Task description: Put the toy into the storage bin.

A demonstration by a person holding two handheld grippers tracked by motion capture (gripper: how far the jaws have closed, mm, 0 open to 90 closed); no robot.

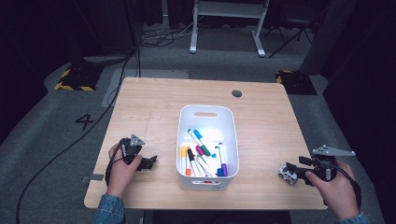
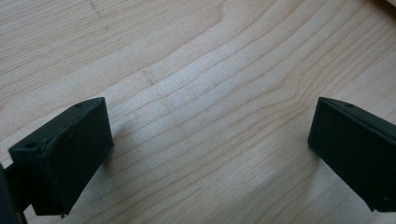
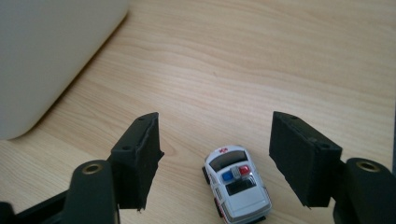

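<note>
One toy car [image 3: 237,186], white w/ red and blue roof lights, sits on the wooden table [image 1: 140,107] near its front-right corner, well apart from the white bin [image 1: 207,116] at centre. Right gripper [image 3: 215,154]: jaws spread wide, one on each side of the car, pads not touching it; nothing grasped. In the high view the same gripper [image 1: 295,171] lies low over the tabletop w/ the car [image 1: 287,174] at its tip. Left gripper [image 2: 210,135]: released, jaws wide apart over bare wood, nothing between them; in the high view it rests on the table just left of the bin, held in the person's left hand [image 1: 122,164].

Bin contents: several markers [image 1: 203,154] (blue, purple, orange, yellow, green caps among them) lying loose on the bin floor. No other loose items seen on the tabletop.

Progress, as judged: work appears to be sorting loose items into the bin. Markers already inside, so that part looks done. Car is the last piece out. Approach is about complete, since the jaws bracket it; left to do are closing on the car, lifting, carrying it across to the bin and letting go. Approx. late stage, final item.
</note>
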